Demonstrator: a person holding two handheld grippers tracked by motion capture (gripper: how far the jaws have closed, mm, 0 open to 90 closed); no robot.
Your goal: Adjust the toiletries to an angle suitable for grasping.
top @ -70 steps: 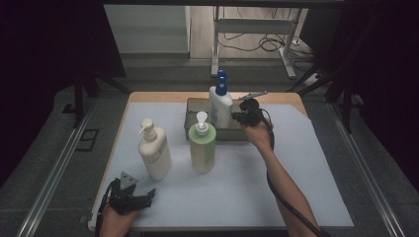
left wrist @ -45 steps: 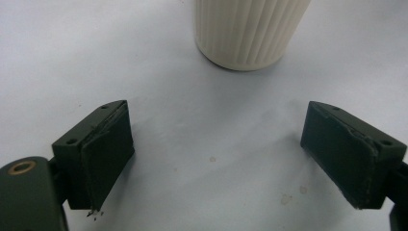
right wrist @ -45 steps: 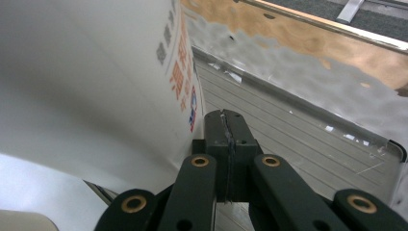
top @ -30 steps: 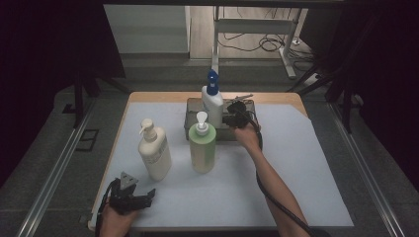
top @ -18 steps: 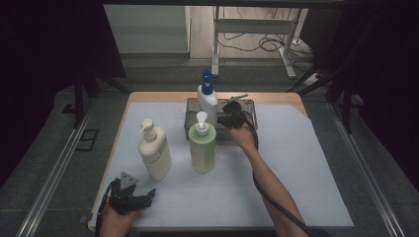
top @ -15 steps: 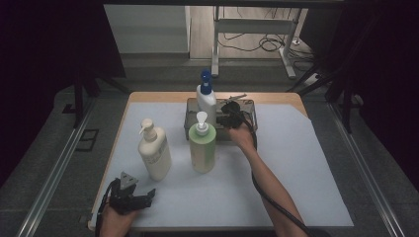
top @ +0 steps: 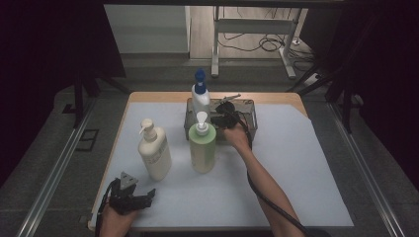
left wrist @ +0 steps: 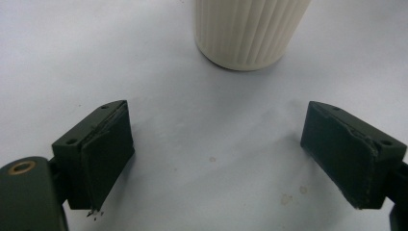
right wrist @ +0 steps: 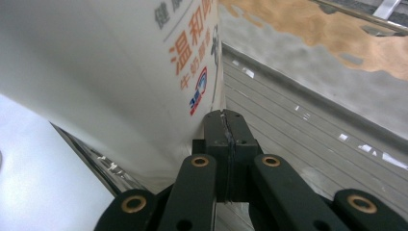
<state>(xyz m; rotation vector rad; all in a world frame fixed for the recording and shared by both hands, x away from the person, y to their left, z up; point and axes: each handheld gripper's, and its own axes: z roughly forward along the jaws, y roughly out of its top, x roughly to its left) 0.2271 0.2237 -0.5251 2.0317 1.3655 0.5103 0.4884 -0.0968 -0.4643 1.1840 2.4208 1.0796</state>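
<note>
A white bottle with a blue pump [top: 199, 100] stands upright at the left end of a grey metal tray [top: 248, 120]. My right gripper [top: 219, 110] is inside the tray just right of it, shut with nothing between its jaws. In the right gripper view the closed tips [right wrist: 226, 118] rest against the bottle's printed white side [right wrist: 120, 72]. My left gripper [top: 143, 197] lies near the table's front left edge, open and empty. In the left gripper view its jaws [left wrist: 216, 159] stand wide apart, with the ribbed base of the cream bottle [left wrist: 250, 33] ahead.
A green pump bottle [top: 202, 148] stands just in front of the tray. A cream pump bottle [top: 154, 153] stands to its left. White sheet [top: 296, 168] covers the wooden table. The tray's ribbed floor [right wrist: 312, 130] runs off to the right of my right gripper.
My right gripper has shifted left inside the tray, and the blue-pump bottle has moved left with it. The left gripper has stayed put.
</note>
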